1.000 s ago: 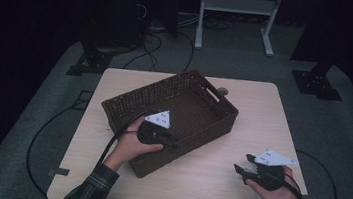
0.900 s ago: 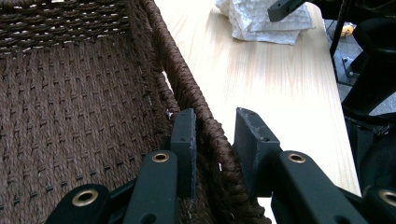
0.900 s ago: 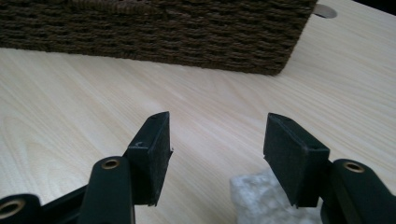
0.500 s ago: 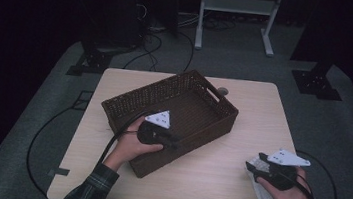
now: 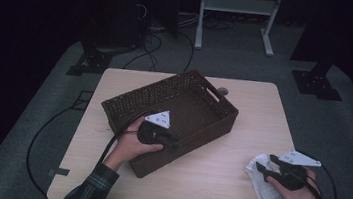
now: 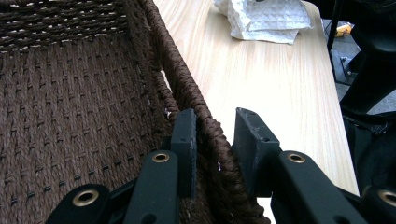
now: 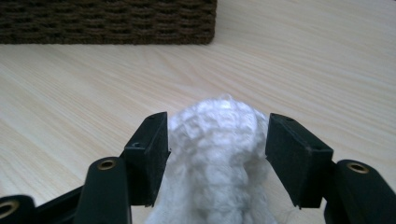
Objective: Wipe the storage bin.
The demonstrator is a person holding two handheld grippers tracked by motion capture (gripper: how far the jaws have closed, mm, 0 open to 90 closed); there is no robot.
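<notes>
Wooden table (image 5: 206, 173) | wicker basket (image 5: 128, 105) empty | white cloth (image 5: 261, 185) outside

Bare surface (image 5: 217, 169) lies open between the woven basket (image 5: 212, 121) and the white cloth (image 5: 263, 185), a wide lane for a gripper; the basket's tall wall blocks the left side; its hollow inside stands free from above.

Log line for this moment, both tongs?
left tongs: astride basket wall | right tongs: just opening around white cloth | table
</notes>
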